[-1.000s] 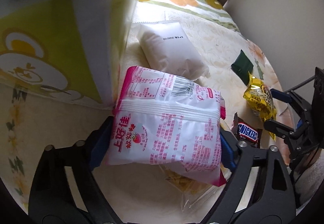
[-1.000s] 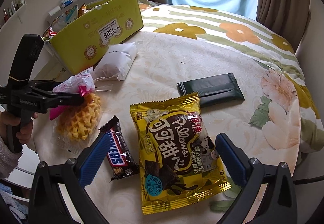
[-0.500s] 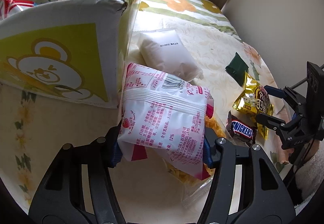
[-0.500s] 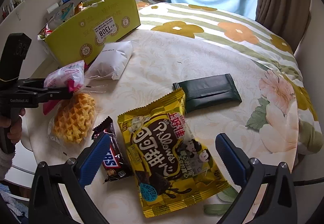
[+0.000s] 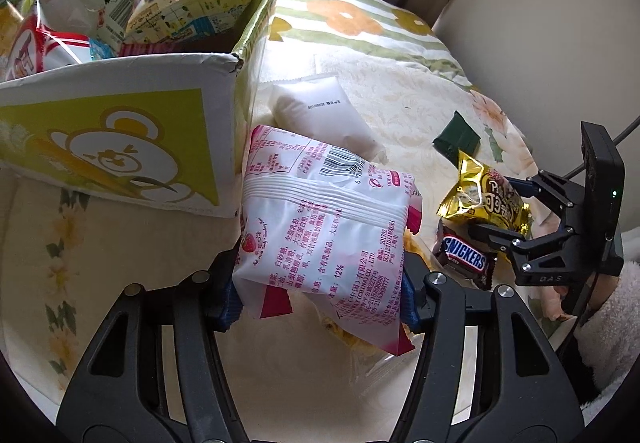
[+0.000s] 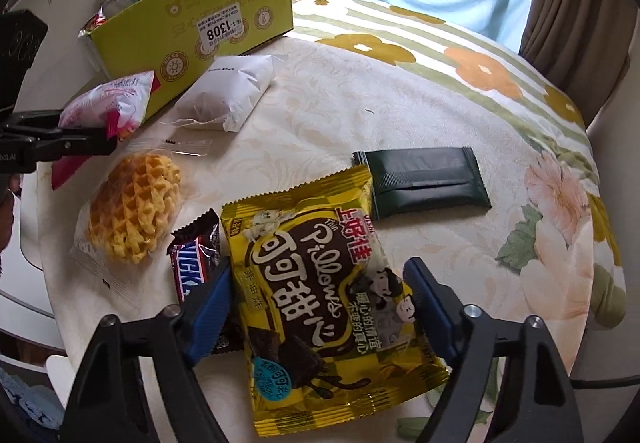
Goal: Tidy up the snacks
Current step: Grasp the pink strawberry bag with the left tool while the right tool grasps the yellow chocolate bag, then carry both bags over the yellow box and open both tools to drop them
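Observation:
My left gripper [image 5: 318,295] is shut on a pink-and-white snack packet [image 5: 320,219] and holds it off the table beside the yellow cardboard box [image 5: 120,131]. In the right wrist view the same packet [image 6: 108,107] hangs from the left gripper [image 6: 108,139] above a wrapped waffle [image 6: 132,211]. My right gripper [image 6: 318,303] straddles a yellow cocoa snack packet [image 6: 316,283] lying flat. Its jaws are closing, and the blue pads stand at the packet's two side edges without squeezing it. A Snickers bar [image 6: 192,263] lies against the left pad.
The box [image 6: 160,27] holds several snack packs. A white packet [image 6: 228,95] lies beside it. A dark green packet [image 6: 424,179] lies beyond the yellow one. The round table [image 6: 400,91] has a floral cloth, and its edge curves close on the right. A sleeve [image 5: 608,323] shows at the right.
My left gripper shut on the pink packet and rose with it, bringing the box's open top into view. The right gripper's jaws narrowed around the yellow packet.

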